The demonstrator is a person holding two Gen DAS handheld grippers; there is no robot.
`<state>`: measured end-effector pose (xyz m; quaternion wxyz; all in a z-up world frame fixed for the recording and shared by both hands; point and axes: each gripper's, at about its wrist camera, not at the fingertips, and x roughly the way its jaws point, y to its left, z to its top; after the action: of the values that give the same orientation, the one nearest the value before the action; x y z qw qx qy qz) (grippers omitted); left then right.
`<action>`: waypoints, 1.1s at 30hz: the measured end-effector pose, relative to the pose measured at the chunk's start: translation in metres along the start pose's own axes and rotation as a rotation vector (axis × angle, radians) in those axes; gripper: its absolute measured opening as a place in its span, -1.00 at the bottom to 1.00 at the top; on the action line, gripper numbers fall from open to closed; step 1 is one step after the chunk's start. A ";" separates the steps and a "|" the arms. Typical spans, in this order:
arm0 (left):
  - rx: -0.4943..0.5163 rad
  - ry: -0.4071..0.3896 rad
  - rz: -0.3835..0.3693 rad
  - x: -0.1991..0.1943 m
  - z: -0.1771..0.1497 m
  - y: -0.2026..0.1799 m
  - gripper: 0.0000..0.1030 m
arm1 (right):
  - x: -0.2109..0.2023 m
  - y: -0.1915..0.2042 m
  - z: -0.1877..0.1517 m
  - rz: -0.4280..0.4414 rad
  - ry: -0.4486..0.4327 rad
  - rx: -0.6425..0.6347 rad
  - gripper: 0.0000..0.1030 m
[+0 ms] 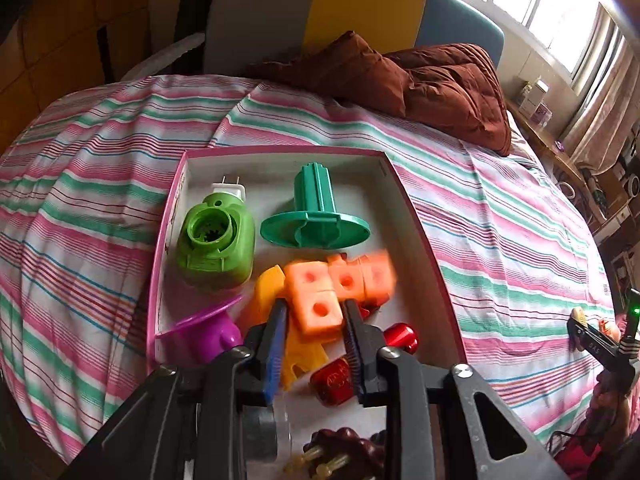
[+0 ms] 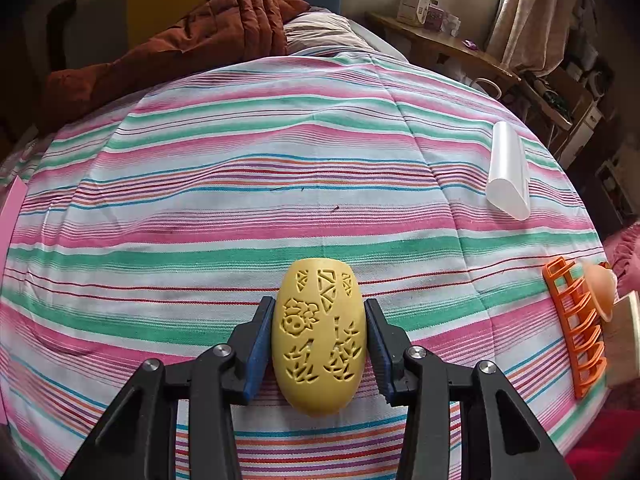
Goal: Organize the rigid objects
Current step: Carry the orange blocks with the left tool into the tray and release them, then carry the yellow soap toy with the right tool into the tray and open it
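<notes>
Gripping a cluster of orange cubes [image 1: 338, 286] between its fingers, the left gripper [image 1: 316, 312] hangs over a pink-rimmed box [image 1: 416, 216] on the striped bedsheet [image 1: 100, 184]. Inside the box lie a green sharpener [image 1: 216, 240], a teal spool [image 1: 316, 216], a purple piece [image 1: 204, 332] and red pieces [image 1: 402, 336]. Farther right, the right gripper [image 2: 318, 328] clamps a carved yellow egg [image 2: 319, 336] resting on the sheet, with a white tube [image 2: 508, 172] and an orange rack [image 2: 576, 328] nearby.

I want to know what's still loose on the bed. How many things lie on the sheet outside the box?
3 in view: a yellow carved shell between the right gripper, a white scoop far right, an orange rack at the right edge. More may be hidden.
</notes>
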<state>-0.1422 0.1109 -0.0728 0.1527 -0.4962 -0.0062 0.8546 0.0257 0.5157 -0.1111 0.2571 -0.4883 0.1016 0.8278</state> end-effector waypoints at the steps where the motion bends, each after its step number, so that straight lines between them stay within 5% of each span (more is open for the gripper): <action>1: 0.001 0.002 0.007 0.001 0.000 0.000 -0.46 | 0.000 0.000 0.000 -0.001 0.000 -0.002 -0.14; 15: 0.072 -0.161 0.085 -0.057 -0.030 -0.006 -0.33 | 0.000 0.004 -0.001 0.008 -0.029 -0.006 -0.14; 23: 0.094 -0.252 0.136 -0.098 -0.048 -0.001 -0.24 | -0.009 0.038 -0.011 0.099 -0.050 -0.073 -0.14; 33: 0.052 -0.258 0.155 -0.113 -0.067 0.024 -0.24 | -0.026 0.088 -0.024 0.251 -0.027 -0.098 -0.15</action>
<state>-0.0391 0.0487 -0.0153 0.0971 -0.3772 0.0346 0.9204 0.0075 0.4227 -0.1081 0.1286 -0.4725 0.1180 0.8639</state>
